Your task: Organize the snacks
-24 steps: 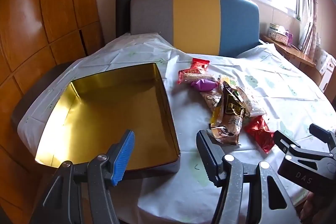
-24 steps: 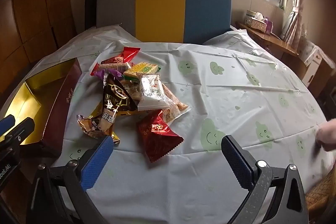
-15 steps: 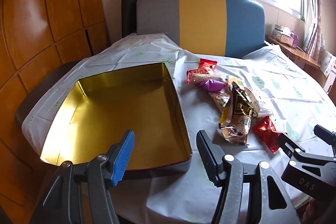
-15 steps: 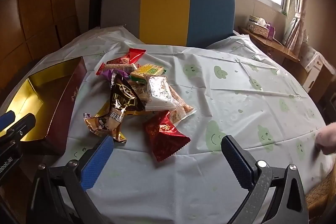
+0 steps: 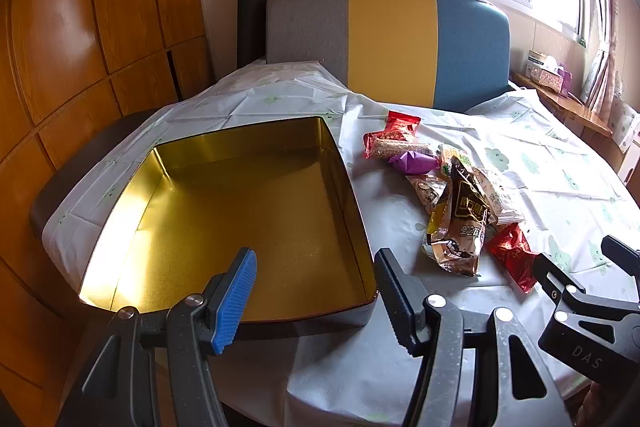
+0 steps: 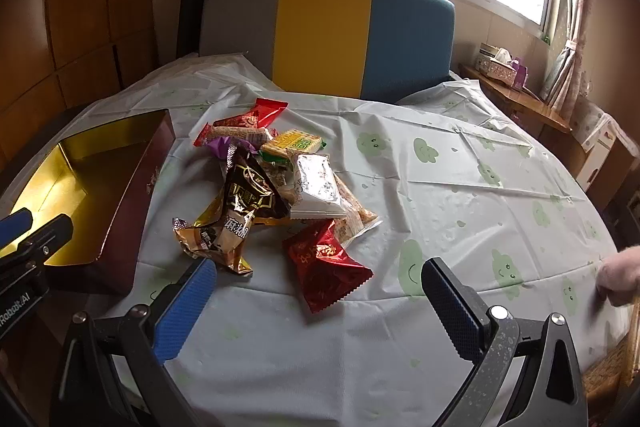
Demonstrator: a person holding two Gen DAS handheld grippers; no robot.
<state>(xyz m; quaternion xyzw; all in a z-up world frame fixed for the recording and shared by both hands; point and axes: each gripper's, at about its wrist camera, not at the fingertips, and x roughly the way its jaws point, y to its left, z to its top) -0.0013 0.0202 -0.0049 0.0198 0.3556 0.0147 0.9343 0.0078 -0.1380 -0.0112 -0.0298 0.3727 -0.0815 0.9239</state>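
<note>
An empty tin box point(image 5: 224, 227) with a golden inside and dark red outer walls point(image 6: 132, 203) lies on the table's left side. Right of it sits a pile of several snack packets point(image 5: 456, 203) point(image 6: 272, 187): a red bag point(image 6: 324, 267) nearest me, a brown and gold bag point(image 6: 240, 215), a white packet point(image 6: 318, 187), a purple sweet point(image 5: 412, 163). My left gripper point(image 5: 316, 283) hovers open over the tin's near right corner, nothing between its fingers. My right gripper point(image 6: 316, 291) is open wide just in front of the red bag, not touching it; it also shows in the left wrist view point(image 5: 580, 267).
A white tablecloth point(image 6: 460, 187) with green cloud faces covers the round table. A grey, yellow and blue chair back point(image 6: 328, 35) stands behind. Wood panels line the left wall. A tissue box sits on a shelf point(image 6: 500, 67) by the window. A hand point(image 6: 620, 279) rests at the table's right edge.
Both views have slid slightly back and left: the tin and the snack pile sit a little further right and lower in frame. Both grippers stay open and empty.
</note>
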